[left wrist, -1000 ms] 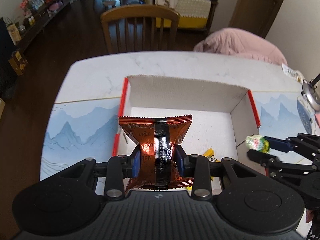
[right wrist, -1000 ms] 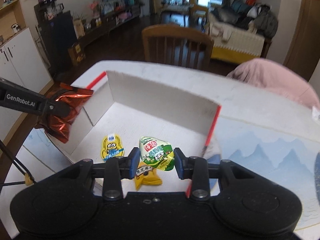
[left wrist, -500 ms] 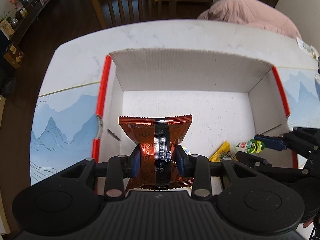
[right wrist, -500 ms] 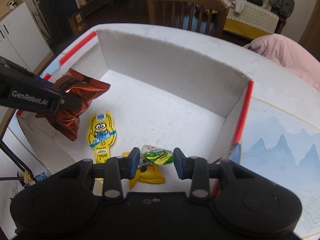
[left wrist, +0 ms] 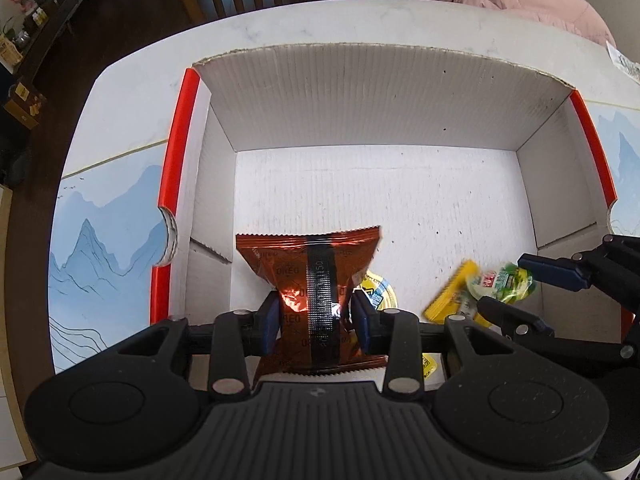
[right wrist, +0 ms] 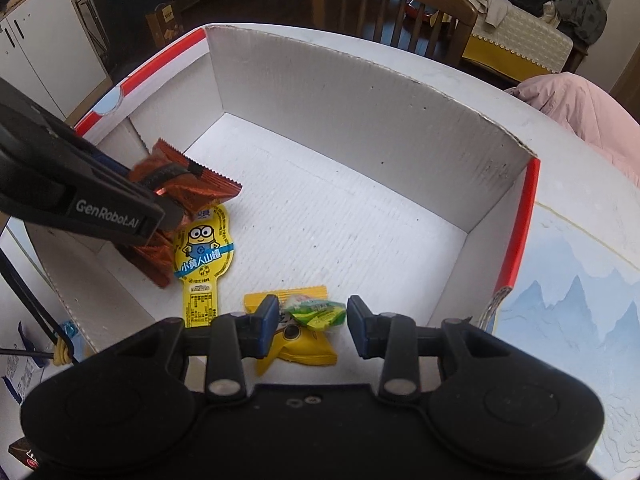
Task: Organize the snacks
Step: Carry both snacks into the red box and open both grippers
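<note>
A white cardboard box (left wrist: 360,96) with red edges lies open on the table. My left gripper (left wrist: 316,316) is low in the box's near left corner. Its pads still pinch the waist of a red-brown Oreo packet (left wrist: 312,264) while the jaws are opening. A yellow Minion packet (right wrist: 202,252) lies flat on the box floor beside it. My right gripper (right wrist: 312,322) is at the near right of the box floor, jaws opening. A small green packet (right wrist: 316,312) sits between its pads, resting on a yellow packet (right wrist: 304,344), with a gap at the right pad.
The box's far wall (right wrist: 360,92) and right wall stand tall around the floor. A blue mountain-print mat (left wrist: 104,248) covers the table on both sides. A wooden chair (right wrist: 392,0) and a pink cushion (right wrist: 580,112) are behind the table. A blue candy (right wrist: 68,328) lies outside the box.
Both grippers have sunk into the box and tilted downward. The green packet has come down onto the yellow packet, and the right pads have spread slightly. The Oreo packet stays pinched.
</note>
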### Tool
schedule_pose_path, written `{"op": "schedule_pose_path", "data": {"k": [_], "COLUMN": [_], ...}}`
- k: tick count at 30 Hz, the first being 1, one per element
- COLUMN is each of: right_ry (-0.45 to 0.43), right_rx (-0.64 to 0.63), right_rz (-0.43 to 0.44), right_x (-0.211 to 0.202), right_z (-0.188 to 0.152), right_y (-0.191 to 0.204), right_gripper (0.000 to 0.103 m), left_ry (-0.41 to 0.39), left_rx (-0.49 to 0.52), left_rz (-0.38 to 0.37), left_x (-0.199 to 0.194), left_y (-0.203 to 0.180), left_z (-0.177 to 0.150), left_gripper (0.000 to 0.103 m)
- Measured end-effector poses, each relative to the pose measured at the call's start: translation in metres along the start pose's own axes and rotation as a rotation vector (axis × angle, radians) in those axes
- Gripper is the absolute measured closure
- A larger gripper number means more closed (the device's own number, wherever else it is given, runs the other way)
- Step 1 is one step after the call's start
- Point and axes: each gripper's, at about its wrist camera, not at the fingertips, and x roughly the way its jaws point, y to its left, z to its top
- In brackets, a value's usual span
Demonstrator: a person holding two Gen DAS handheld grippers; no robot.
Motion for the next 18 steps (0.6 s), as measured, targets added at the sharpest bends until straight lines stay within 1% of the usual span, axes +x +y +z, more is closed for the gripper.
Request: {"op": "schedule_pose_path", "data": {"k": [1,2,4,10,18], "right_ry": [0.000,-0.004,-0.009,-0.059,-0.144], "right_rx": [0.001,0.001,0.000,0.022,0.057], "right_rz": [0.000,0.000,0.003,0.004,0.003], "right_x": [0.000,-0.001,-0.004,-0.024,-0.064], "right_z": [0.001,0.000,-0.001,-0.002,-0.007], "right_y": [0.001,0.001,0.001,0.002,0.005], "right_gripper": [0.063,0.062,0.060,0.056,0.049], "left_ry": [0.000,-0.002,-0.012,-0.057,-0.135], "left_rx": [-0.001,-0.003,-0.012,-0.016,-0.037], "left_rz": [0.000,-0.001,-0.007,-0.017,-0.050], "left_x": [0.000,-0.001,-0.003,-0.021,-0.056], "left_y": [0.000,0.001,0.002,0.008,0.017], "left_z": [0.000,-0.001,-0.003,-0.008,-0.023], "left_gripper": [0.063,0.057,0.051,0.051,0.051]}}
